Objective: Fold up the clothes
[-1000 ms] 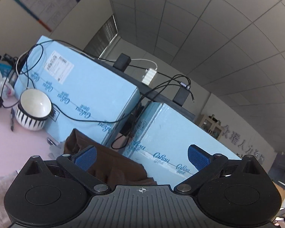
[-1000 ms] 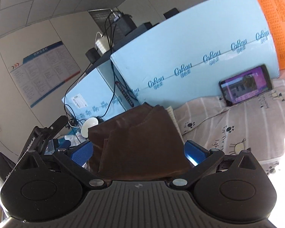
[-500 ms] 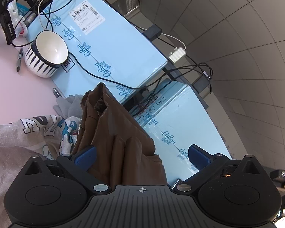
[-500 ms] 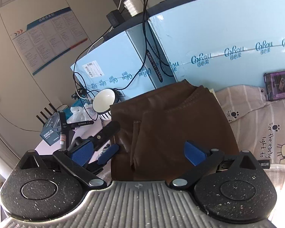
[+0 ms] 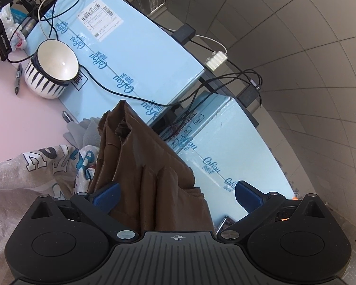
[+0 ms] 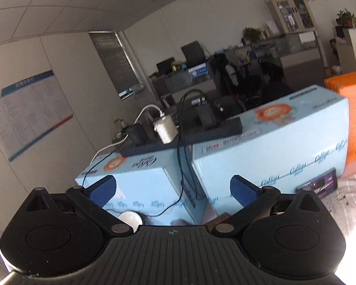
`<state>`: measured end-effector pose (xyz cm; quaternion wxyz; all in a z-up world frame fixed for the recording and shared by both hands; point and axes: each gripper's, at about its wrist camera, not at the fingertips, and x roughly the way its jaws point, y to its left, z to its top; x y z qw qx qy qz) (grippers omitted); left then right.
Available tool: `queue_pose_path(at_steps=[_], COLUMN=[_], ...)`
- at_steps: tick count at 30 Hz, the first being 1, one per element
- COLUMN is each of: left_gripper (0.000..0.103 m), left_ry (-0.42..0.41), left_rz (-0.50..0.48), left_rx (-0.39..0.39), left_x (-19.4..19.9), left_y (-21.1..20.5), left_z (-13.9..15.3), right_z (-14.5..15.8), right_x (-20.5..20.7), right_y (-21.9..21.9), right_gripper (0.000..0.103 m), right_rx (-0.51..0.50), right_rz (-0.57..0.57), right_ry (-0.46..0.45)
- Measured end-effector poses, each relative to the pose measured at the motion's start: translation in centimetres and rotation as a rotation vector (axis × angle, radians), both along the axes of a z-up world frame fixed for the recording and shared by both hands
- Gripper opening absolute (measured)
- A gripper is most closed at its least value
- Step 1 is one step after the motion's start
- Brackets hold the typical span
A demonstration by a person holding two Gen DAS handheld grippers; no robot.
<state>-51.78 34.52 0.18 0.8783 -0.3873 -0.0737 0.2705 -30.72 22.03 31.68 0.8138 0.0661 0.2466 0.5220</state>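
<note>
Stretching from 10 to 5 o'clock across the left view, two blue boxes [image 5: 140,54] back a pink table [image 5: 16,118]. A brown garment [image 5: 142,166] lies bunched at centre, running down between the left gripper's [image 5: 175,193] wide-open jaws; whether the pads touch it is unclear, and nothing is clamped. A grey printed shirt [image 5: 35,166] lies at 8 o'clock beside it. A striped bowl [image 5: 51,71] sits at 10 o'clock. The right gripper [image 6: 173,188], tilted up toward the office, is spread wide and empty, with a phone [image 6: 318,184] at 3 o'clock.
</note>
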Motion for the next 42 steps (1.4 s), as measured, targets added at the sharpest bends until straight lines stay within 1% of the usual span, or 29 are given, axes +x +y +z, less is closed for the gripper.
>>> queue_pose_path(at_steps=[1,4,7,9,10,12,15,17,18,19,21,23,24,25,26,29,31,34,36,38,40,41,42], left_gripper=[0.103,0.103,0.103,0.103,0.103,0.103,0.103,0.103,0.103,0.103,0.103,0.103,0.103,0.103,0.103,0.103,0.103,0.103,0.102,0.102,0.099,0.089,0.058], left_ry=[-0.023,-0.081,-0.128,-0.166,-0.183,-0.207,-0.219,-0.226,-0.225,-0.222,-0.220,-0.227,-0.229,-0.227,-0.225,-0.221,-0.221,-0.203,-0.176,-0.133,-0.070,-0.032,0.005], left_rz=[-0.008,0.001,0.029,0.053,0.063,0.069,0.067,0.061,0.058,0.057,0.051,0.042,0.040,0.040,0.040,0.039,0.037,0.036,0.024,0.016,0.027,0.034,0.031], left_rx=[-0.012,-0.043,-0.041,-0.034,-0.033,-0.051,-0.053,-0.049,-0.048,-0.052,-0.056,-0.049,-0.046,-0.046,-0.046,-0.056,-0.061,-0.070,-0.070,-0.053,-0.006,0.025,0.050], left_x=[-0.3,-1.1,-1.9,-2.5,-2.8,-3.1,-3.1,-3.1,-3.0,-3.0,-2.9,-2.9,-2.9,-2.9,-2.9,-2.8,-2.8,-2.5,-1.9,-1.2,-0.4,0.0,0.5], left_y=[0.2,0.6,0.5,0.5,0.5,0.8,0.8,0.9,0.9,0.9,1.0,0.9,0.9,0.8,0.8,1.0,1.1,1.4,1.6,1.7,1.3,1.0,0.8], left_z=[-0.1,-0.5,-0.5,-0.6,-0.6,-0.9,-1.0,-1.0,-1.0,-1.0,-1.1,-1.0,-1.0,-1.0,-1.0,-1.1,-1.2,-1.3,-1.4,-1.3,-1.0,-0.8,-0.7], right_z=[-0.7,-4.3,-10.7,-14.7,-16.6,-19.6,-23.7,-25.6,-26.3,-27.0,-27.8,-27.9,-27.8,-27.7,-27.6,-27.6,-27.5,-26.9,-26.5,-26.0,-25.3,-24.9,-24.5], right_x=[0.3,1.4,2.3,2.7,2.7,2.5,1.9,1.7,1.6,1.7,1.7,1.6,1.5,1.5,1.4,1.2,1.1,1.8,2.4,3.1,3.9,4.3,4.7], right_y=[0.3,1.8,4.9,6.7,7.6,9.0,11.0,12.3,12.8,13.2,13.8,14.0,14.0,13.9,13.9,13.8,13.5,12.4,11.6,10.5,9.1,8.4,7.6], right_gripper=[0.103,0.103,0.103,0.102,0.100,0.100,0.099,0.092,0.085,0.084,0.084,0.084,0.079,0.071,0.067,0.047,0.017,0.009,0.007,0.006,0.006,0.006,0.006], right_rx=[-0.030,-0.147,-0.318,-0.403,-0.442,-0.488,-0.544,-0.551,-0.550,-0.548,-0.535,-0.520,-0.516,-0.511,-0.508,-0.501,-0.491,-0.446,-0.408,-0.373,-0.338,-0.316,-0.294], right_rz=[0.001,0.026,0.088,0.144,0.172,0.205,0.240,0.239,0.227,0.209,0.175,0.143,0.129,0.122,0.121,0.120,0.128,0.136,0.144,0.142,0.134,0.132,0.129], right_ry=[-0.020,-0.038,-0.031,-0.007,0.006,0.030,0.073,0.121,0.135,0.144,0.155,0.146,0.133,0.121,0.109,0.060,0.021,0.027,0.039,0.045,0.045,0.039,0.031])
